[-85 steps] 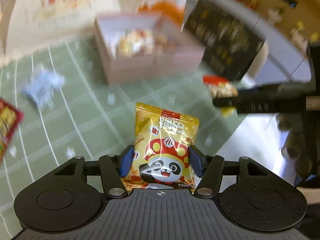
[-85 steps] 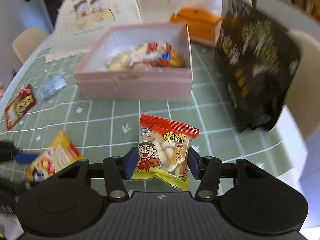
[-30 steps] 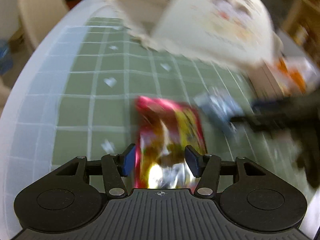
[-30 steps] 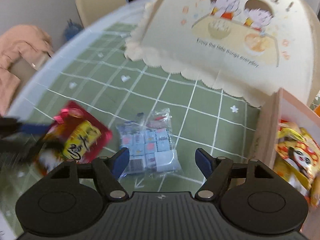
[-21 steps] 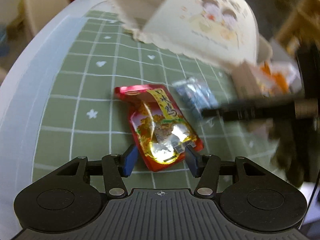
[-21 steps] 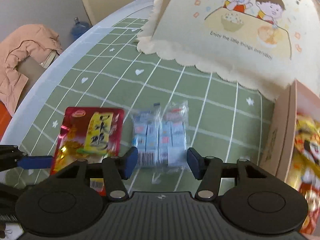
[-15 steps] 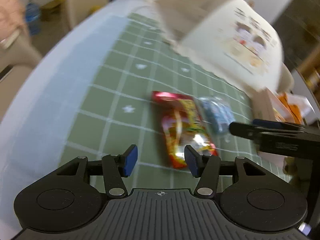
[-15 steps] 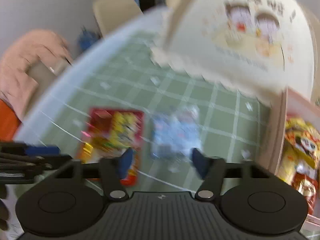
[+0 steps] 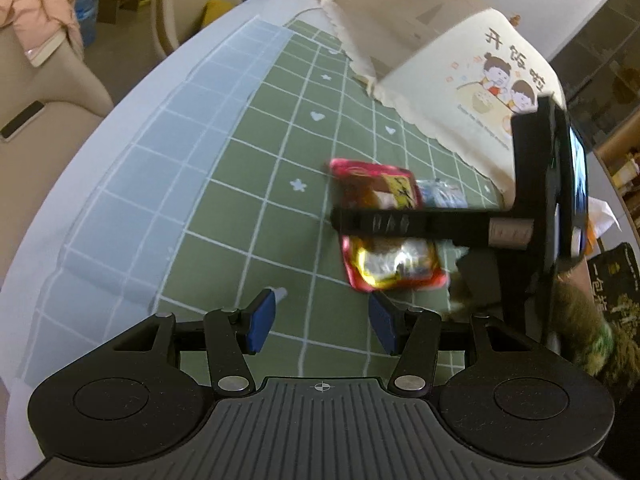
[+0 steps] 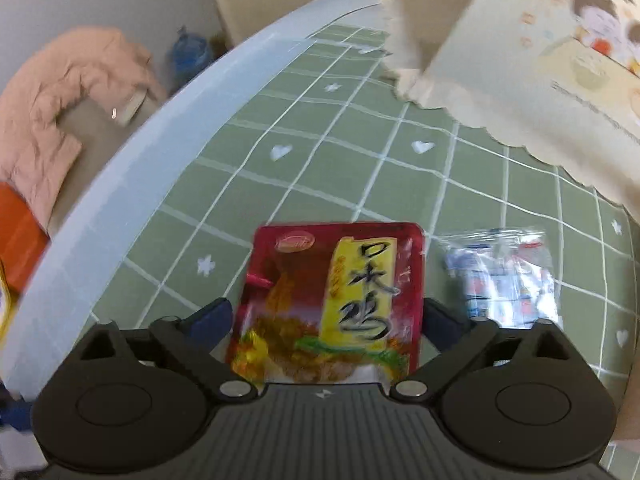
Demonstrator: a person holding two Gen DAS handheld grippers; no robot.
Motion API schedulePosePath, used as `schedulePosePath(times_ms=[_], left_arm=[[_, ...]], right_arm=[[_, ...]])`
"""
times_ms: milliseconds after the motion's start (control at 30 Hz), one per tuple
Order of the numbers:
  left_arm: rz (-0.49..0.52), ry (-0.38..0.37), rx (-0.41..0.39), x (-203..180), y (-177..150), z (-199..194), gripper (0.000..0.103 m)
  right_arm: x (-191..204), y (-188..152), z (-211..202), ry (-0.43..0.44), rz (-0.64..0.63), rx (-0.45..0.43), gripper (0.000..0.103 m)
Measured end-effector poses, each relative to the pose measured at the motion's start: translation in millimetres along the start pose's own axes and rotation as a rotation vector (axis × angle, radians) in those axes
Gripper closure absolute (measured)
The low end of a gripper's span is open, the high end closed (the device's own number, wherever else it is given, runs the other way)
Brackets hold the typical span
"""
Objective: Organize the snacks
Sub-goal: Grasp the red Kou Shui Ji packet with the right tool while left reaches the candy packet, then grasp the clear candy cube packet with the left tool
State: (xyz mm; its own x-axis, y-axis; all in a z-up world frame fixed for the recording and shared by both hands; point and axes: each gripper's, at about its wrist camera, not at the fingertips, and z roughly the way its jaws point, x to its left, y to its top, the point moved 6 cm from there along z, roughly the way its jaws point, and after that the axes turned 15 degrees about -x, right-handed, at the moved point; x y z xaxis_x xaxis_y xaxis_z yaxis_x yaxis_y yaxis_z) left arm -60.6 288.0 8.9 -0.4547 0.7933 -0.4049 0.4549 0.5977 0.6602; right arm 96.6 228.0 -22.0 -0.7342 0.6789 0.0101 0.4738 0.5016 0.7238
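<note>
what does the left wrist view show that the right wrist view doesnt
Only the left wrist view: the right gripper seen from the side, reaching over the red packet, a dark snack bag at the right edge, and the left gripper, nothing between its fingers.

Only the right wrist view: a pink jacket on a chair, and the right gripper's opening fingers straddling the red snack packet.

Both: that red packet, the clear packet of small blue-and-white sweets beside it, the green checked tablecloth, the cream food cover.

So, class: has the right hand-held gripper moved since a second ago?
Yes. It moved left from the clear packet to straddle the red packet, jaws opening.
</note>
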Motion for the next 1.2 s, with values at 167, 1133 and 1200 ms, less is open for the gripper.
schedulePosePath(times_ms=[167,1133,1200], left_arm=[[0.001,0.006,-0.022,0.4,12.3,3.7,0.046],[0.536,0.090,0.094,-207.6,6.8,192.8,0.024],[0.562,0.071,0.082,-210.8,1.6,190.5,0.024]], right_arm=[[-8.3,-13.7,-29.1,0.029,0.043,0.010,0.023],[-141.0,-160.9,-163.6,-0.264,0.260,-0.025,0.006],[-141.6,-161.6,-163.3,-0.272,0.265,-0.027,0.003]])
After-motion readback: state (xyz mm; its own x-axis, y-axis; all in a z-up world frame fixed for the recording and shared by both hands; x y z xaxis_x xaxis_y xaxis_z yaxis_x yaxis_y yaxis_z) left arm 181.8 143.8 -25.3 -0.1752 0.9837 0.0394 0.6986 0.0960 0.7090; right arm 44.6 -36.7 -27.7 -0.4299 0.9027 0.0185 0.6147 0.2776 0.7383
